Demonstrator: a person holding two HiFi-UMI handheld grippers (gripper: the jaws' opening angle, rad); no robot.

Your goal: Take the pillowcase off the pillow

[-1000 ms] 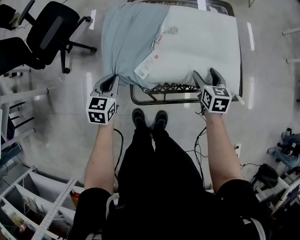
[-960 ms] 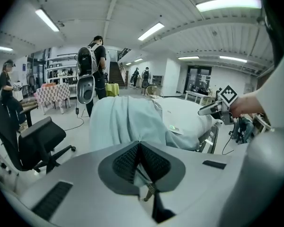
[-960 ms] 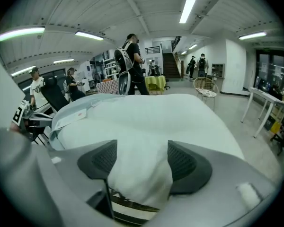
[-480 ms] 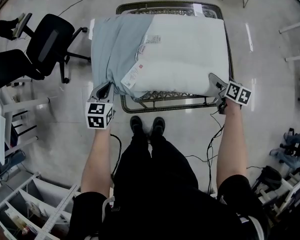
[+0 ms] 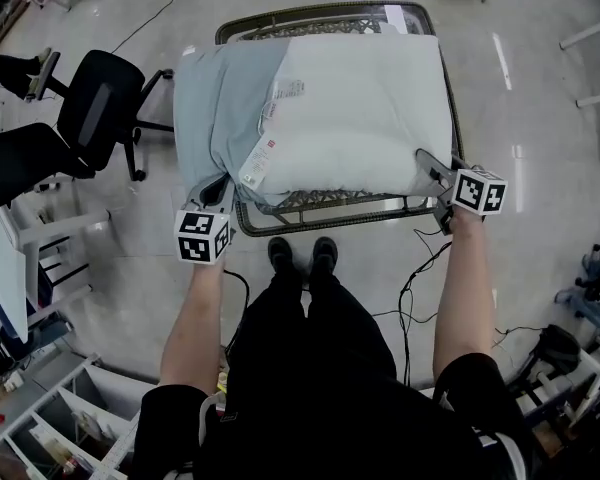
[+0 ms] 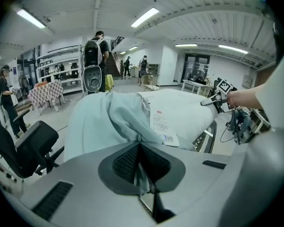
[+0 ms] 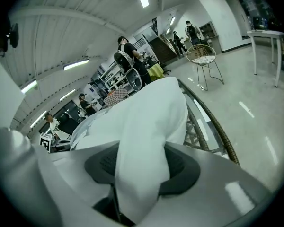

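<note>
- The plump white pillow (image 5: 360, 108) and the bunched pale blue fabric pillowcase (image 5: 215, 108) cover the dark oval lattice worktop (image 5: 325, 203) almost edge to edge.
- A black wheeled office chair (image 5: 95, 113) stands near the worktop's left end.
- Glossy grey floor (image 5: 525, 98) lies open to the worktop's right.
- Thin black cables (image 5: 404, 318) trail on the floor near the front right corner.
</note>
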